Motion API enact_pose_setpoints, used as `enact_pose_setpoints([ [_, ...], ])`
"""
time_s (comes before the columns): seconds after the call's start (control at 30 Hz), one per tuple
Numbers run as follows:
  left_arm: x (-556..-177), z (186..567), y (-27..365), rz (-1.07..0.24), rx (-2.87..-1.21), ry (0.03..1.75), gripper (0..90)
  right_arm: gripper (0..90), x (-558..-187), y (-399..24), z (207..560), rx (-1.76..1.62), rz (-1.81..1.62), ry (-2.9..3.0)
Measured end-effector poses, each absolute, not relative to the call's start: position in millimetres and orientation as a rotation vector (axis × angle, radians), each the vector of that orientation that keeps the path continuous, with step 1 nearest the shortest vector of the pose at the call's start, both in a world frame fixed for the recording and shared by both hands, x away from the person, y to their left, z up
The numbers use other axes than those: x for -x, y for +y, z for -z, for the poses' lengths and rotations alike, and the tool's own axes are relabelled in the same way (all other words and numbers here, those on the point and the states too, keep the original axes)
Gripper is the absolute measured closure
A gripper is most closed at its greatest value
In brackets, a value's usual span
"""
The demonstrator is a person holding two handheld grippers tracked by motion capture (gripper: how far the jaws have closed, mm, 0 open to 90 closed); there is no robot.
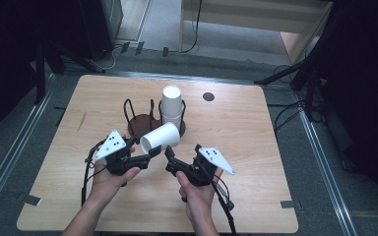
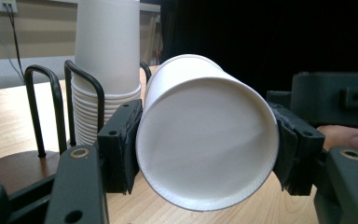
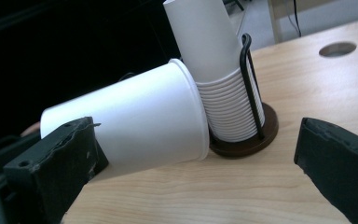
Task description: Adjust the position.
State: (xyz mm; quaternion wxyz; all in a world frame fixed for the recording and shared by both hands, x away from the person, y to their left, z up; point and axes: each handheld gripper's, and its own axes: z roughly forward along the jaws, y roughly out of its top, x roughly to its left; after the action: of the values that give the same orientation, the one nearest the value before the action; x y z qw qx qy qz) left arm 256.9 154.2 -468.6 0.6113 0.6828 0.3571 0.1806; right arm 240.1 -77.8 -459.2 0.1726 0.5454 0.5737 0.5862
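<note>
A white paper cup (image 1: 160, 137) lies on its side above the table, with my left gripper (image 1: 148, 148) shut on its narrower end. In the left gripper view the cup's round end (image 2: 205, 140) faces the camera, pinched between the two pads. The wider rim end (image 3: 193, 112) sits right beside a tall stack of white cups (image 1: 172, 105) standing in a black wire holder (image 1: 137, 124) on a brown base. My right gripper (image 1: 182, 150) hovers just right of the cup, jaws wide open and empty (image 3: 196, 172).
The wooden table (image 1: 256, 172) has a round hole (image 1: 208, 96) near its far edge. The wire holder's left loops (image 2: 42, 107) stand without cups. Metal rails, cables and dark stands surround the table.
</note>
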Motion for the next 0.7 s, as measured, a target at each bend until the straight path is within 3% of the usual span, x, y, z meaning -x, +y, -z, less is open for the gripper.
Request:
enact_pose_setpoints([
  [0.7,-256,473,149,-0.451,-1.544,0.805,34.9,0.4,-252,-80,456,-2.156,-1.926,1.311],
])
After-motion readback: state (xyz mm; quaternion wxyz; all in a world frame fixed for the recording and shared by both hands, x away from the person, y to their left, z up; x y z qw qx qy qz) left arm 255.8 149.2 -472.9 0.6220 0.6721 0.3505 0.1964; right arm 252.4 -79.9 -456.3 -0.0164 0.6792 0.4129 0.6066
